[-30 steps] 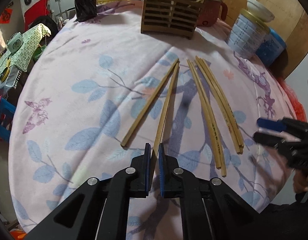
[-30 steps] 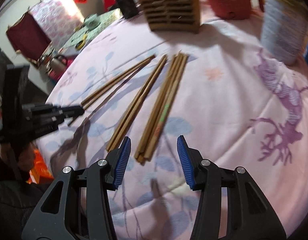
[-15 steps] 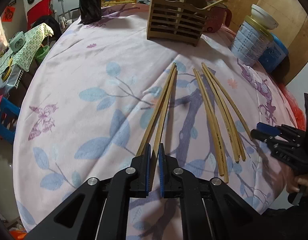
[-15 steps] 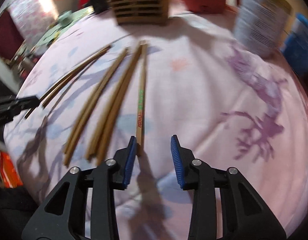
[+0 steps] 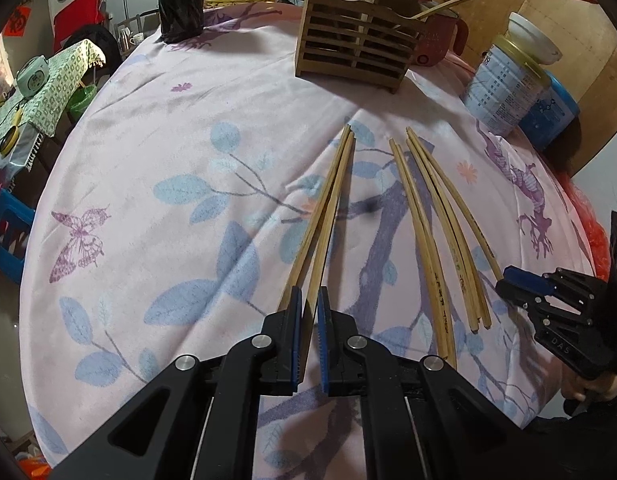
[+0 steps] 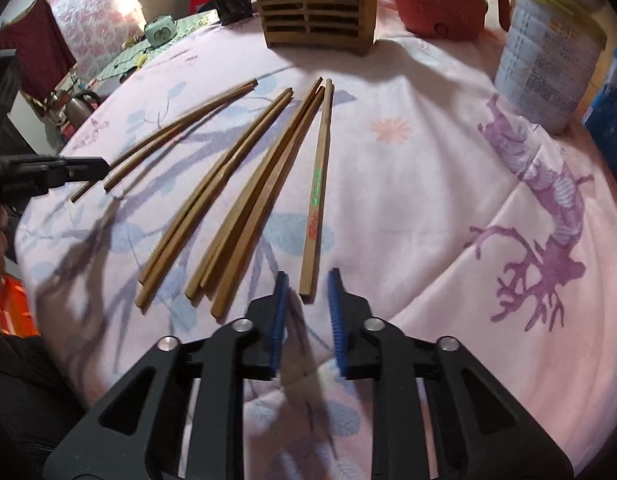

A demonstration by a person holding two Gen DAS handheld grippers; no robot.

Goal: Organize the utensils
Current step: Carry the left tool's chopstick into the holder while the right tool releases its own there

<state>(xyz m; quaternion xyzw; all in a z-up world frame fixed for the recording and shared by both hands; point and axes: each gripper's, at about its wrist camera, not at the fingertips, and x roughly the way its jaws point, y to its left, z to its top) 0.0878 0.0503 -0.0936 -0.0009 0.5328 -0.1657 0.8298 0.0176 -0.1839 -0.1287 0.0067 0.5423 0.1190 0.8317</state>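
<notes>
1. The left claw (image 5: 308,308) is clenched on one chopstick (image 5: 322,256) of a close pair. This stick runs from between the blue pads toward 12 o'clock across the flowered tablecloth (image 5: 148,140). Its partner (image 5: 308,236) lies touching it and passes just outside the left pad.
2. The right claw (image 6: 308,292) is closing. The near end of a printed chopstick (image 6: 317,200) sits between the tips. A gap shows on either side, so the pads seem not yet to press on it.
3. That printed stick points to 12 o'clock, with green and red lettering along its near half.
4. At 10 to 11 o'clock of the right claw lie five loose chopsticks (image 6: 244,216), fanned on the cloth in a group of three and a pair.
5. The wooden slatted holder (image 5: 348,52) stands at 12 o'clock on the far side of the table, well apart from all the sticks.
6. A red pot (image 6: 436,4) stands just beside the holder, and a tall tin (image 5: 504,88) stands at 2 o'clock.
</notes>
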